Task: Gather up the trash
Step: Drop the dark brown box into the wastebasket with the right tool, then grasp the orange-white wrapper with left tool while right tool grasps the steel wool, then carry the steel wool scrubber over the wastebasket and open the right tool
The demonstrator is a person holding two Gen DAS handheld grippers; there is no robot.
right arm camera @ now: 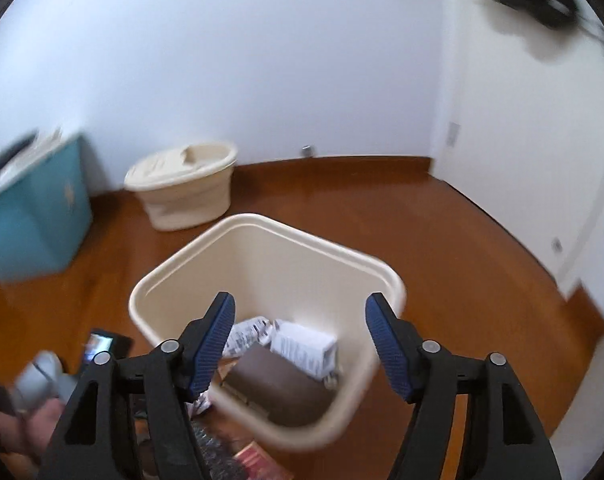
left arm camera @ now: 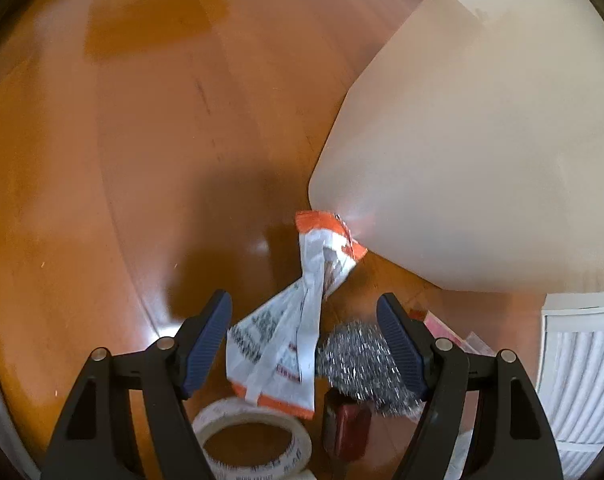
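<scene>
In the left wrist view a crumpled white and orange wrapper lies on the wooden floor against the cream trash bin. A steel wool scourer, a roll of tape and a small red object lie beside it. My left gripper is open, its jaws either side of the wrapper and scourer. In the right wrist view my right gripper is open and empty above the open bin, which holds white packaging and a brown flat piece.
A cream lidded tub and a teal box stand by the white wall. A white slatted panel is at the right of the left view. A hand and a phone show at the lower left of the right view.
</scene>
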